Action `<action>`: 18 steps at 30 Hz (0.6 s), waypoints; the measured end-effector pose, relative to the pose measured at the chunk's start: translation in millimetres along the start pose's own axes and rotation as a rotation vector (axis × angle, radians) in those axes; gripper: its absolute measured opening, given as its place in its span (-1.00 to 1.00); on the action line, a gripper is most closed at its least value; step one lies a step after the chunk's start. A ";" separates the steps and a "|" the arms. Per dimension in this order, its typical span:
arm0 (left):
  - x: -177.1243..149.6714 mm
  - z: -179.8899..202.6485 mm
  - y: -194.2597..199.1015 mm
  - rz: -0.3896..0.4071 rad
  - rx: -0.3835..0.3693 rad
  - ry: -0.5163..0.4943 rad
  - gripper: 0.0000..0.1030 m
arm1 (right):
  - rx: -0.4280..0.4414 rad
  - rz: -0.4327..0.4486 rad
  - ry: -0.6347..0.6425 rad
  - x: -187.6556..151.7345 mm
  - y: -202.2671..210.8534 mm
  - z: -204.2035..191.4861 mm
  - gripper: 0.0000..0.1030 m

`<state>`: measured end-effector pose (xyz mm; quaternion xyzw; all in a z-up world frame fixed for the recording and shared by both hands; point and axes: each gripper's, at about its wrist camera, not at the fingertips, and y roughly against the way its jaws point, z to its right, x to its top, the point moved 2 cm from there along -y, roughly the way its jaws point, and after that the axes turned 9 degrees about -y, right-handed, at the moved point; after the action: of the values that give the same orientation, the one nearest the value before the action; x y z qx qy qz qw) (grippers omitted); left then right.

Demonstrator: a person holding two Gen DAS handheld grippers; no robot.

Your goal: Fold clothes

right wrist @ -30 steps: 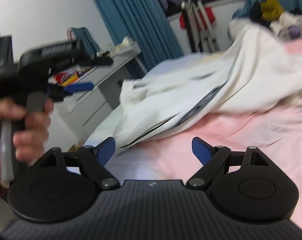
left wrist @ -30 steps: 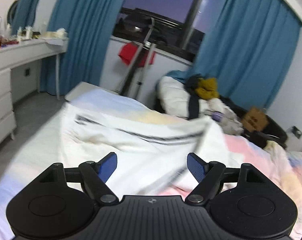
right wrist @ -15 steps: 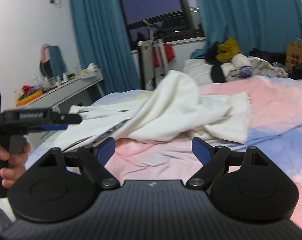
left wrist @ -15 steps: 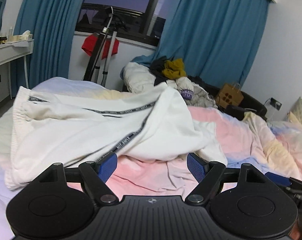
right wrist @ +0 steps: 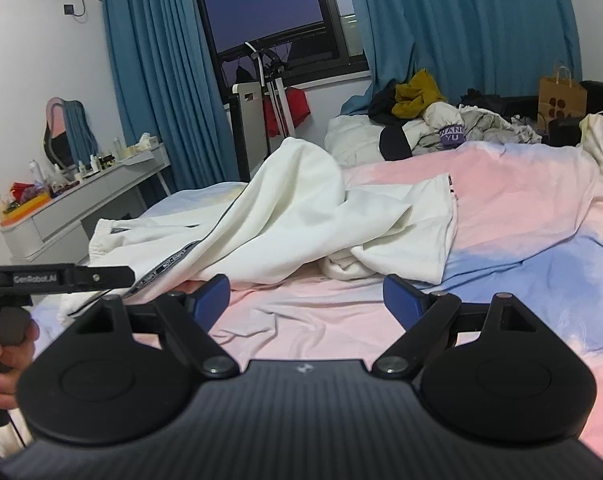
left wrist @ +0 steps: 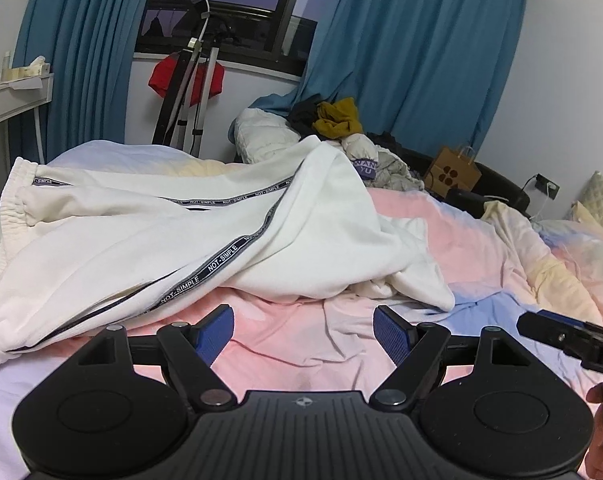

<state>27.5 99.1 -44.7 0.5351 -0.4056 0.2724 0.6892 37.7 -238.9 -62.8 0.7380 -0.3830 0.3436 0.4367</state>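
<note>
Left gripper [left wrist: 303,330] and right gripper [right wrist: 306,300] both spread, empty, near seemingly rumpled white trousers [left wrist: 173,236]

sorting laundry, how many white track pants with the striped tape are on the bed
1: the white track pants lie rumpled across the bed, waistband at the left, ahead of both open hand-held grippers. The clothes pile behind may hide more.

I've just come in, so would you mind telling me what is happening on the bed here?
A person is folding clothes with a handheld gripper in each hand. White trousers with a dark lettered side stripe lie loosely heaped and unfolded on the pink and blue bedspread. The left gripper and right gripper are both open, holding nothing, just short of the trousers.
</note>
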 end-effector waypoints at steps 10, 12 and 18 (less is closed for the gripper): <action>15.0 -3.3 -33.8 -0.074 0.078 -0.055 0.53 | -0.045 -0.004 -0.099 -0.3 0.7 19.2 0.67; 27.9 -5.5 -48.4 -0.067 0.071 -0.058 0.53 | -0.043 -0.010 -0.111 0.0 -1.0 22.9 0.67; 80.4 -8.0 -115.0 -0.040 0.062 -0.060 0.53 | -0.037 -0.030 -0.149 0.9 -6.1 34.2 0.67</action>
<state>164.8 70.0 -36.5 0.5722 -0.4064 0.2549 0.6652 49.4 -268.2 -77.5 0.7588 -0.4097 0.2742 0.4257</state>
